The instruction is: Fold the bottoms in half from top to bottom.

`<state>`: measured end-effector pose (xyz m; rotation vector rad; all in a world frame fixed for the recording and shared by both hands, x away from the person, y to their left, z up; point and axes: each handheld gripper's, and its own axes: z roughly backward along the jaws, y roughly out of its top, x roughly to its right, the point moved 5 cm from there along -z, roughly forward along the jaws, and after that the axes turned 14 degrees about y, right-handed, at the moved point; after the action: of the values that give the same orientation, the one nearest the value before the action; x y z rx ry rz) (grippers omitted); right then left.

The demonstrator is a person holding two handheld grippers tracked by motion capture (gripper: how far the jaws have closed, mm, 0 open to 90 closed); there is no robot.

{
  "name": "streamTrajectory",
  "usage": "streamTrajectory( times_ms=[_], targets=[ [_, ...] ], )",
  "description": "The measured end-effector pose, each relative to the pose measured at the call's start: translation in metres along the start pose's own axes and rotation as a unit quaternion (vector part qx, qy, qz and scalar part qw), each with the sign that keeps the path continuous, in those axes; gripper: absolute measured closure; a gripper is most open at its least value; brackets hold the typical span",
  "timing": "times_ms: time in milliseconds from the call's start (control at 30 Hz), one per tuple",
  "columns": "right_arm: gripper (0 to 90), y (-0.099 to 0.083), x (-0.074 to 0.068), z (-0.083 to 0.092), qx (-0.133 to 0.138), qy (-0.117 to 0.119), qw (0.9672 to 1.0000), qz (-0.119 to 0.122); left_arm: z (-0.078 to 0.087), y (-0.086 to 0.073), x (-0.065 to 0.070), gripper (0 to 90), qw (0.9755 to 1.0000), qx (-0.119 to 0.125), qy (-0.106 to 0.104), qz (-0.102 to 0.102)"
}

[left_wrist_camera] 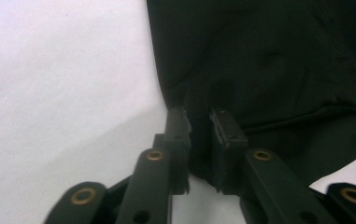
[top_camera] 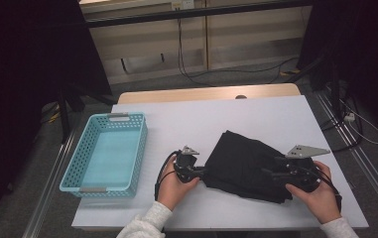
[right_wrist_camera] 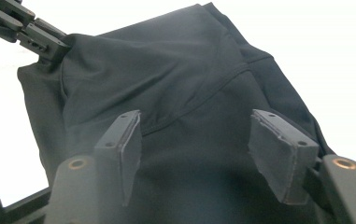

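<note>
One black garment (top_camera: 248,163), folded, near right on the bench (top_camera: 186,124): soft, light, floppy; left tongs (left_wrist_camera: 199,135) pinch its left edge, right tongs (right_wrist_camera: 203,144) gape above it; best taken at hems.

One folded black garment (top_camera: 248,163) lies at lower centre of the high view. One turquoise perforated plastic basket (top_camera: 82,153) sits at lower left. Two hand-held grippers, left gripper (top_camera: 204,172) and right gripper (top_camera: 271,171). One white-topped table (top_camera: 256,114).
</note>
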<state>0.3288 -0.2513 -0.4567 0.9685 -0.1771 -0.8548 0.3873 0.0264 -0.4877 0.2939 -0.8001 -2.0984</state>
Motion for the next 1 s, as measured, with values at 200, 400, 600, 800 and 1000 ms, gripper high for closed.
streamTrajectory(
  times_ms=[200,400,600,800,1000],
  targets=[
    [30.4,0.002,0.001,0.003,0.010,-0.004,0.9999,-0.007,0.001,0.005,-0.008,83.2,0.9994,-0.017,-0.012,0.028],
    [29.0,0.002,0.003,0.005,0.017,-0.010,0.9997,-0.011,0.003,0.012,-0.022,83.5,0.9991,-0.016,-0.006,0.039],
    [27.7,0.003,0.004,0.007,0.028,-0.014,0.9994,-0.014,0.004,0.020,-0.036,83.5,0.9986,-0.015,-0.003,0.051],
    [23.6,0.004,0.008,0.009,0.041,-0.029,0.9986,-0.017,0.002,0.028,-0.047,83.5,0.9980,-0.022,0.007,0.058],
    [22.1,0.003,0.012,0.010,0.042,-0.035,0.9983,-0.022,-0.003,0.032,-0.054,83.5,0.9976,-0.036,0.018,0.057]
  ],
)
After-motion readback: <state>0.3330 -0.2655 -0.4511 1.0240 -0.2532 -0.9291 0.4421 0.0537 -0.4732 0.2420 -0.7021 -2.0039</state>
